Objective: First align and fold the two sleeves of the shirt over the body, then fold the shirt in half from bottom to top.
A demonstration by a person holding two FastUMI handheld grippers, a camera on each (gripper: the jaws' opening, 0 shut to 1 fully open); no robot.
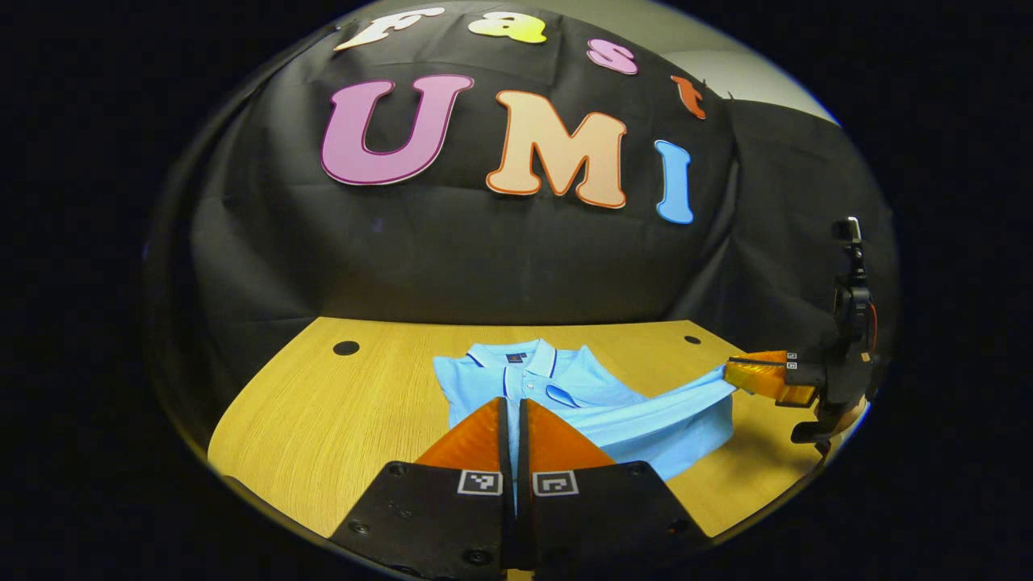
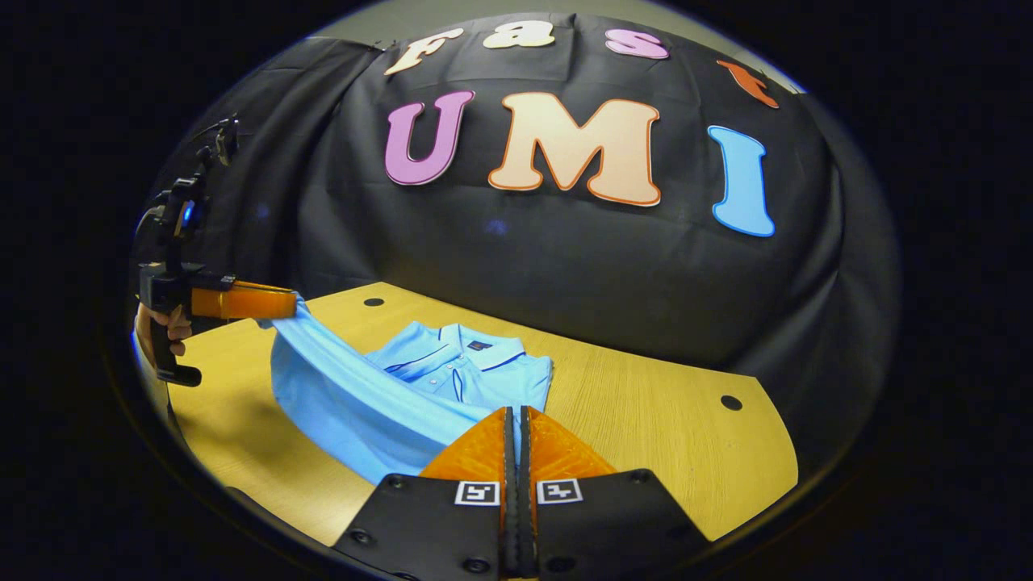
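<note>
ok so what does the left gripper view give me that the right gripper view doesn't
Left gripper view: the right gripper seen from outside, at the table's right edge, its fingers pinching a lifted corner of the blue polo shirt.
Right gripper view: the left gripper from outside, holding up the other corner, with the hand plainly on its handle.
Shared: the wooden table, the shirt's collar end lying flat on it, and blue fabric clamped between each camera's own fingers.
</note>
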